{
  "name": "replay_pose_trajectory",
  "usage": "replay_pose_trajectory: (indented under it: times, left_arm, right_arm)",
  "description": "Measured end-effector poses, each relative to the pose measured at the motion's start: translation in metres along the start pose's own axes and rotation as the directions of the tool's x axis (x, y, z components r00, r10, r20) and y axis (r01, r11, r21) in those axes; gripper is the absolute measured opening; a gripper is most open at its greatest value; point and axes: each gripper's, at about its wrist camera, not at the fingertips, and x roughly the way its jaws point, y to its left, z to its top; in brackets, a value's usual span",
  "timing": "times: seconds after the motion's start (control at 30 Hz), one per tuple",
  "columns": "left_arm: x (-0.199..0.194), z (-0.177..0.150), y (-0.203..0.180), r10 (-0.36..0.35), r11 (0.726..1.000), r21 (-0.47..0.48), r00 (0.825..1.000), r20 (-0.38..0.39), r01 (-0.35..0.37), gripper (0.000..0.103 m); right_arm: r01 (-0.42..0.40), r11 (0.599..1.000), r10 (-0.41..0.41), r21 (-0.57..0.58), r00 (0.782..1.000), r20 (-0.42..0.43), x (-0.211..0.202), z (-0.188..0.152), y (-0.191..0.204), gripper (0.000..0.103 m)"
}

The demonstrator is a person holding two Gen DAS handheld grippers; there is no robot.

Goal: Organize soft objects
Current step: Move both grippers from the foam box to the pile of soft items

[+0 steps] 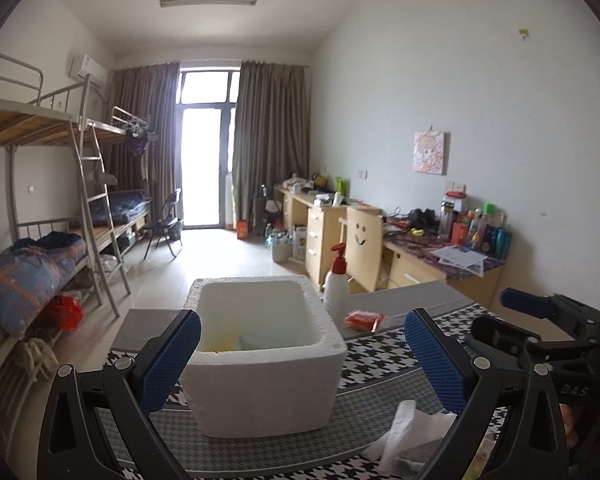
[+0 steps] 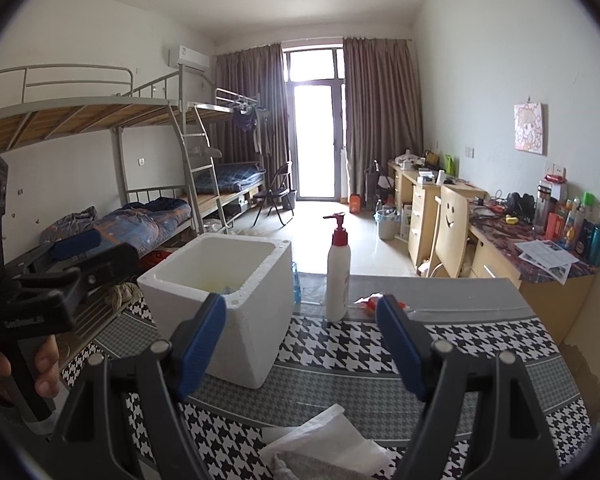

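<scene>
Both my left gripper [image 1: 302, 354] and right gripper [image 2: 300, 346] gape empty. The foam box [image 1: 268, 364] sits just ahead. Next, I judge, comes dipping toward the white cloth [image 2: 324, 436] below my right fingers.

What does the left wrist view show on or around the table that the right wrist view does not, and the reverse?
Only the left wrist view shows the right tongs from outside, at its right edge, and the red bag under the bunk bed.

Only the right wrist view shows the left tongs from outside, with the hand gripping the handle.

Both share the white foam box, the pump bottle, the red packet, the white cloth nearest the camera, and the houndstooth tablecloth. Each view's own tongs stand open and hold nothing.
</scene>
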Motion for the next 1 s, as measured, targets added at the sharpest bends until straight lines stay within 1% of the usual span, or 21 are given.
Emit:
replay_pose_trajectory:
  times: [0.23, 0.4, 0.53, 0.63, 0.83, 0.9, 0.93, 1.0]
  left_arm:
    - [-0.015, -0.01, -0.002, -0.024, 1.0, 0.01, 1.0, 0.018, 0.024, 0.102]
    - [-0.019, -0.016, -0.003, -0.016, 1.0, 0.005, 0.999, 0.038, 0.016, 0.102]
    - [-0.019, -0.026, -0.005, -0.029, 1.0, -0.001, 0.999, 0.026, 0.029, 0.102]
    - [-0.019, -0.034, -0.007, -0.031, 0.999, -0.013, 0.999, 0.035, 0.032, 0.102]
    - [-0.016, -0.046, -0.011, -0.063, 0.998, -0.027, 0.998, 0.019, 0.064, 0.102]
    - [-0.016, -0.047, -0.012, -0.069, 0.997, -0.034, 0.997, 0.019, 0.07, 0.102]
    - [-0.015, -0.048, -0.012, -0.069, 0.997, -0.033, 0.997, 0.018, 0.069, 0.102]
    - [-0.014, -0.049, -0.011, -0.061, 0.998, -0.029, 0.998, 0.015, 0.062, 0.102]
  right_arm:
    - [0.011, 1.0, -0.01, -0.005, 0.999, 0.033, -0.014, -0.007, 0.003, 0.081]
    - [0.015, 1.0, -0.014, -0.005, 0.999, 0.044, -0.021, -0.016, 0.004, 0.081]
    - [0.022, 1.0, -0.022, 0.005, 0.998, 0.062, -0.027, -0.023, 0.002, 0.086]
    - [0.029, 1.0, -0.03, 0.013, 0.997, 0.068, -0.029, -0.028, 0.0, 0.086]
    - [0.034, 0.999, -0.035, 0.014, 0.997, 0.07, -0.03, -0.04, -0.003, 0.086]
    - [0.023, 0.999, -0.026, 0.034, 0.997, 0.072, -0.03, -0.045, -0.006, 0.091]
    - [0.028, 0.999, -0.031, 0.04, 0.997, 0.072, -0.03, -0.046, -0.007, 0.095]
    - [0.042, 0.998, -0.045, 0.05, 0.996, 0.073, -0.03, -0.049, -0.01, 0.095]
